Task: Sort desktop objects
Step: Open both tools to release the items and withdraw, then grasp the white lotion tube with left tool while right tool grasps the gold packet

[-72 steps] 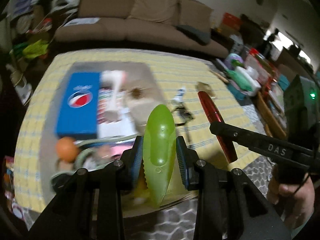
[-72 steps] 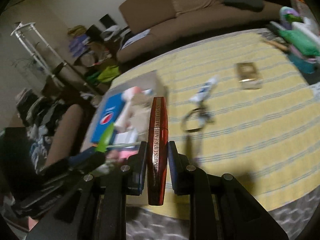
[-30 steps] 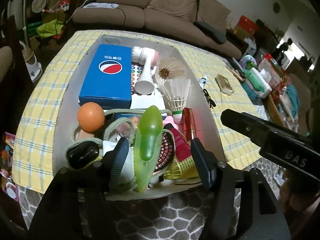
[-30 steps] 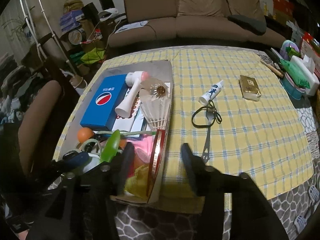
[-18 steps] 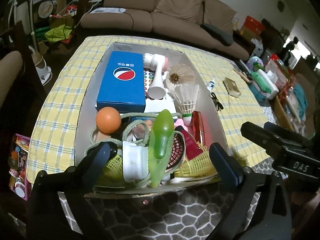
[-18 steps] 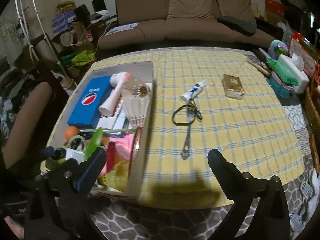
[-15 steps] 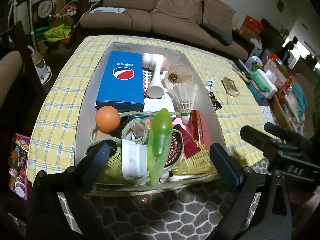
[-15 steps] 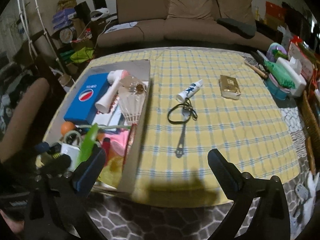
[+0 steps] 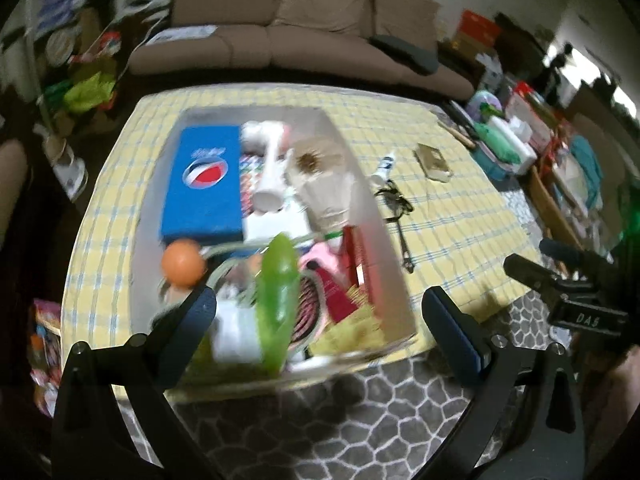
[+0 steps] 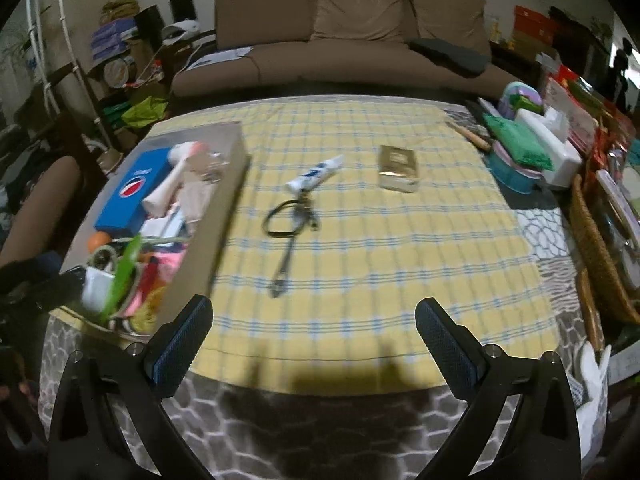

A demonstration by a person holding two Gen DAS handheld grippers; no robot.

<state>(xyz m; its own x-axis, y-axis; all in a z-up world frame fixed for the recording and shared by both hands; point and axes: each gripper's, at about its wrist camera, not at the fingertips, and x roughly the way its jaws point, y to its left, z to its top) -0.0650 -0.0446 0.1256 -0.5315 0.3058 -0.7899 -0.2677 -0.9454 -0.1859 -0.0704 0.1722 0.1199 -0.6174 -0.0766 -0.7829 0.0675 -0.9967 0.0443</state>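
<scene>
Box contents blurry, hard to read | tube, keys, gold pack loose on bench | left tool, right tool both released, empty

The right gripper fills the bottom of the frame, its two blue-padded fingers spread wide with nothing between them. Beyond it lies a yellow plaid tablecloth. At nine o'clock sits a long grey cardboard tray packed with items: a blue Pepsi-logo box, an orange ball and a green leaf-shaped plastic piece. Near the centre rest a black cord loop with a metal tool, a white-and-blue tube and, toward one o'clock, a flat gold box. A brown sofa stands at twelve o'clock.
</scene>
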